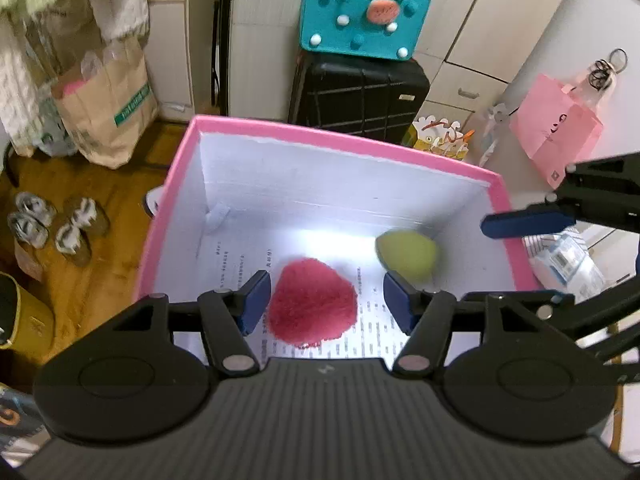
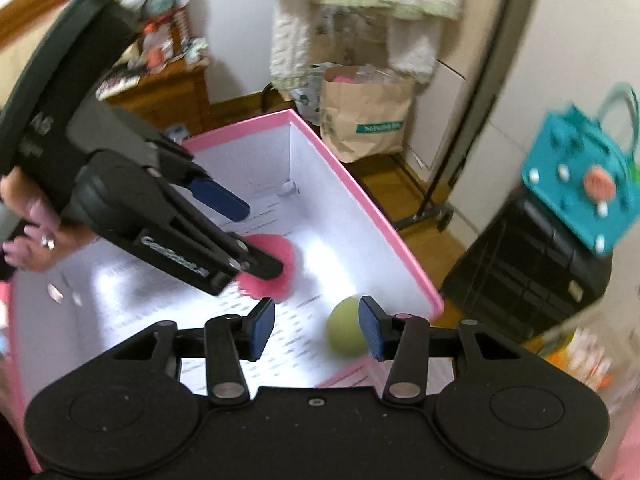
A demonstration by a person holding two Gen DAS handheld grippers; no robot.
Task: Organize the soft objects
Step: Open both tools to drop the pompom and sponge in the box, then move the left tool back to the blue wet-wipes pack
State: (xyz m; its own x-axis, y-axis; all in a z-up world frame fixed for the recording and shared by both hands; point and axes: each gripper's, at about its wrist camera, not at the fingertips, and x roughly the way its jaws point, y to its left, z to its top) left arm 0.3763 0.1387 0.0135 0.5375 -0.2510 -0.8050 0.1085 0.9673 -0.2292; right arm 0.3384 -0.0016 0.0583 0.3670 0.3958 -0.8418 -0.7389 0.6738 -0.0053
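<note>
- Wood floor (image 1: 100, 280) carries a pink box (image 1: 320, 136), white inside, with printed paper on its bottom.
- Beyond the box: black suitcase (image 1: 360, 96) with a teal bag (image 1: 360, 16) on top, brown paper bag (image 1: 112, 108) to its left, pink bag (image 1: 556, 128) hanging at right. Shoes (image 1: 52, 228) on the floor left of the box.
- Left gripper (image 1: 326, 300): points steeply down into the box, jaws spread, nothing pinched.
- Red pom-pom (image 1: 312, 304): lies on the box bottom, seen between the left fingers and below them; neither pad (image 1: 256, 300) presses on it.
- Green ball (image 1: 406, 254): on the box bottom toward the far right corner, ahead and right of the left gripper, apart from the pom-pom; edges blurred.
- Right gripper (image 2: 316, 328): over the near edge of the box, jaws spread, nothing pinched.
- Right wrist view: ball (image 2: 346, 332) sits just beside the right-hand finger (image 2: 372, 328), partly behind it; contact cannot be told. Pom-pom (image 2: 276, 268) lies ahead, partly hidden by the left gripper (image 2: 244, 240).
- Hand (image 2: 28, 232) with a ring grips the left gripper's handle at the left edge.
- Right gripper's finger (image 1: 528, 222) enters the left wrist view from the right, above the box's right wall.
</note>
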